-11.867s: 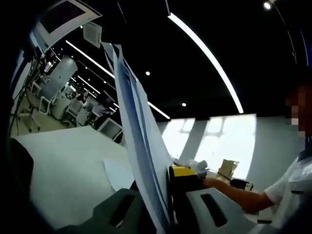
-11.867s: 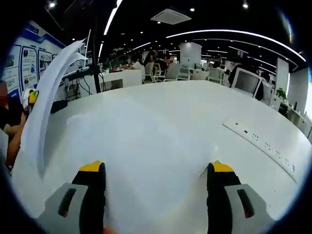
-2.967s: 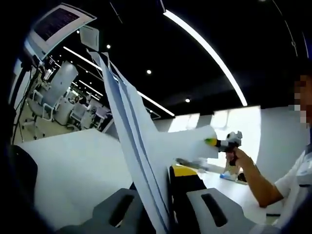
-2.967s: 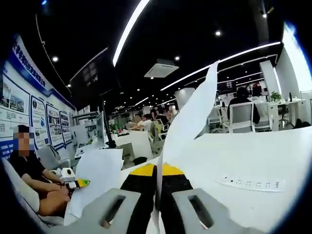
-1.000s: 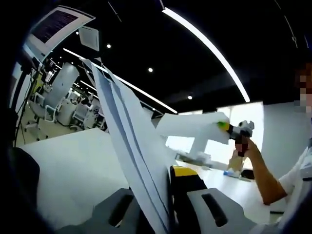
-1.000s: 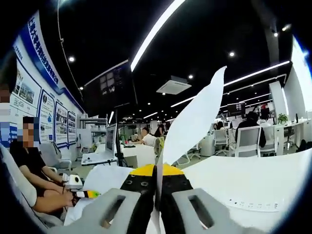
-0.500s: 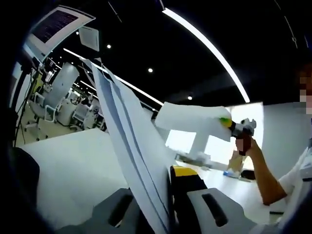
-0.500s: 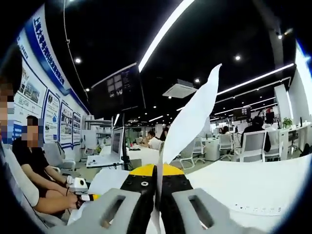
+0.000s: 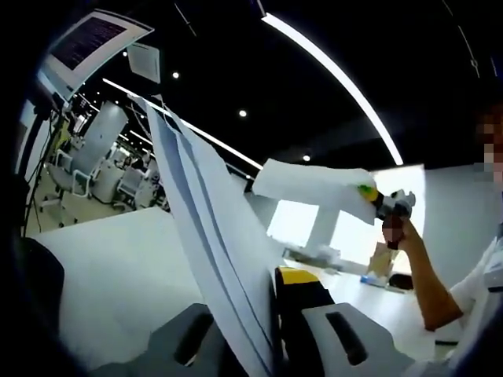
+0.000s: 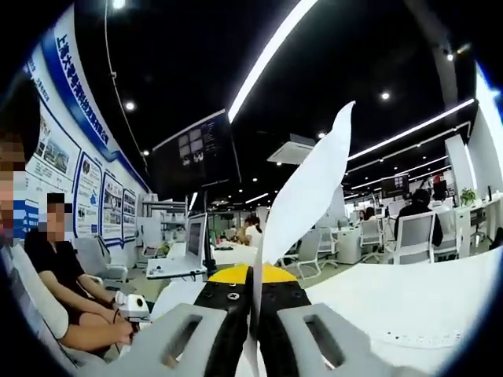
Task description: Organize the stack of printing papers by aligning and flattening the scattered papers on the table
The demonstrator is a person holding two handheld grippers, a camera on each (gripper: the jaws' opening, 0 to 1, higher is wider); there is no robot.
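Both tongs clamp paper: left (image 9: 271,294) a sheaf (image 9: 206,228), right (image 10: 253,294) one sheet (image 10: 309,192).

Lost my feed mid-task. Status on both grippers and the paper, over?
Left gripper shut on upright stack of white printing papers. Right gripper shut on single white sheet, lifted off white table. Nothing blocking.

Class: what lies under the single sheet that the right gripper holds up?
Under the raised single sheet lies the white table, with a white power strip on it. The right gripper hides the sheet's lower edge.
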